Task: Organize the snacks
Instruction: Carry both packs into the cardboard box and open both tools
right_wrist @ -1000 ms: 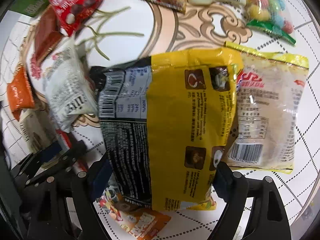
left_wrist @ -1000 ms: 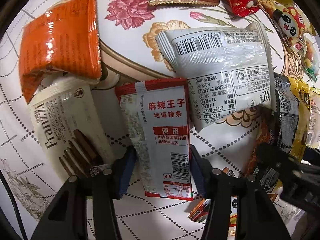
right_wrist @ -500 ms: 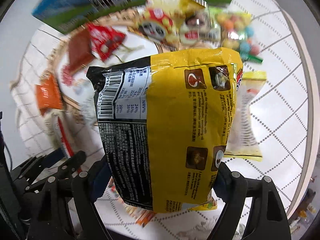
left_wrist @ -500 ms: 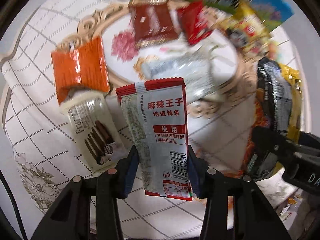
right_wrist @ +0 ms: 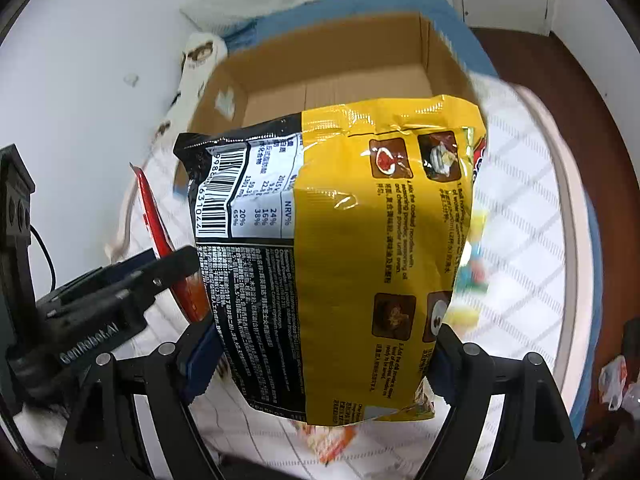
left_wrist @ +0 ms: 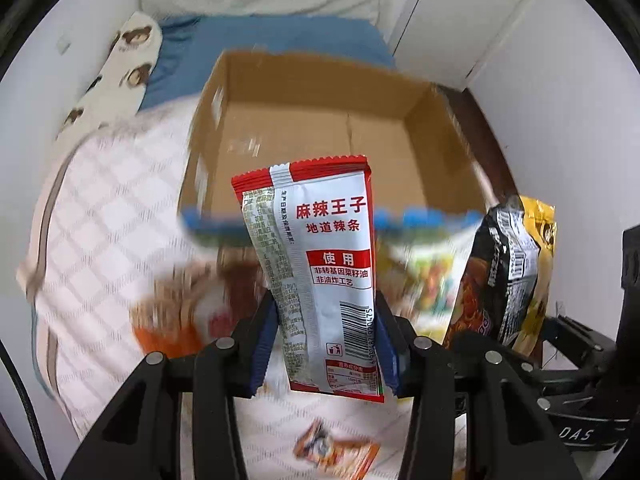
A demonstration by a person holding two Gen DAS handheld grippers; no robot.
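Observation:
A red-and-white spicy strip packet [left_wrist: 320,264] stands upright in my left gripper [left_wrist: 326,340], whose blue pads are shut on its lower edges. My right gripper [right_wrist: 322,360] is shut on a large yellow-and-black noodle bag [right_wrist: 360,240], gripped by its lower sides. Both packs hang in the air above the table. Beyond them sits an open cardboard box [left_wrist: 304,136] with a bare floor, also in the right wrist view [right_wrist: 340,80]. The noodle bag [left_wrist: 512,276] shows at the right of the left wrist view. The red packet [right_wrist: 156,224] appears edge-on at the left of the right wrist view.
Below lies a round table with a white quilted cloth [left_wrist: 100,220] and blurred loose snacks, one an orange pack [left_wrist: 336,452]. The box rests on a bed with a blue sheet [left_wrist: 280,36] and a bear-print pillow [left_wrist: 132,52]. White cupboard doors [left_wrist: 460,20] stand behind.
Both grippers have risen well above the table with their packs still held. The view has tilted up from the spread of snacks to the cardboard box on the bed.

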